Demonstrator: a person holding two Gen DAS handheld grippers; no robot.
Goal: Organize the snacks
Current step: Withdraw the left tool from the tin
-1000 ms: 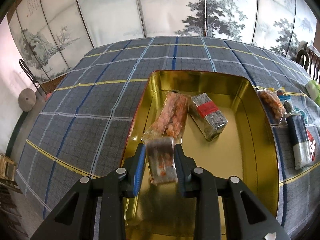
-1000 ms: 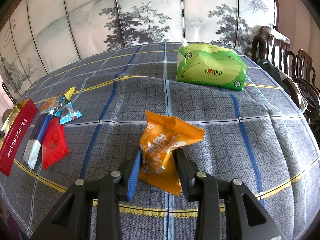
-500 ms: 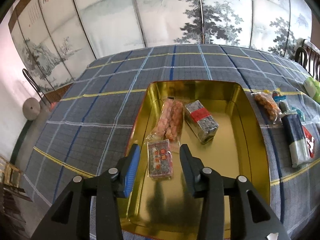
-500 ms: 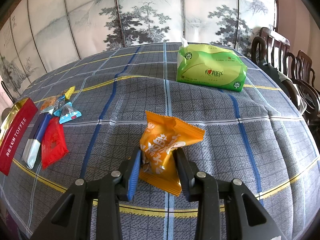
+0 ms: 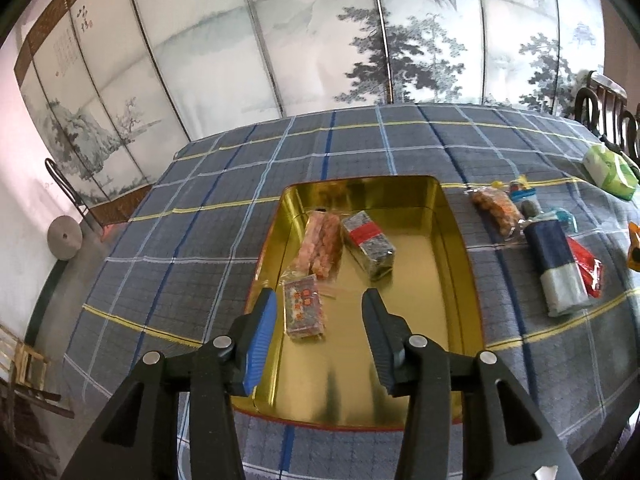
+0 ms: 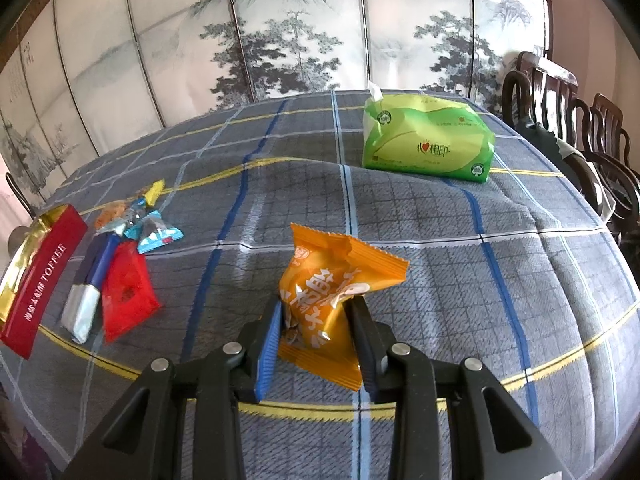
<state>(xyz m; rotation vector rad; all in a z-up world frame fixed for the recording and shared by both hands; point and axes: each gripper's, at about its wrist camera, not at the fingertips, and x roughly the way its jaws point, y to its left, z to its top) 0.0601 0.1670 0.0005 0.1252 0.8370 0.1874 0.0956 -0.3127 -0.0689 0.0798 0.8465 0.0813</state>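
Left view: the left gripper [image 5: 319,316] has released the small packet [image 5: 303,310]. A second ago its fingers pinched that packet; now they stand wide apart, holding nothing, and have drawn back and up. The packet lies flat at lower centre of the frame, inside the gold tin [image 5: 460,248], just beside the pink packet [image 5: 320,245] and near the grey bar [image 5: 369,243]. Judgement: three snacks are now stowed, and this arm is free for the next item. The loose snacks [image 5: 548,256] remain on the cloth [image 5: 192,248] at the right of the frame, outside the tin.

Right view: unchanged over the last second. The right gripper [image 6: 315,336] sits at lower centre, pointing forward and slightly down, its fingers closed against both sides of the orange bag [image 6: 332,300]. The bag's lower edge appears to touch the cloth, so I judge it gripped but not yet lifted. The tin's red wall shows at far left, well apart from the bag. The tissue pack [image 6: 426,138] stands upper right.
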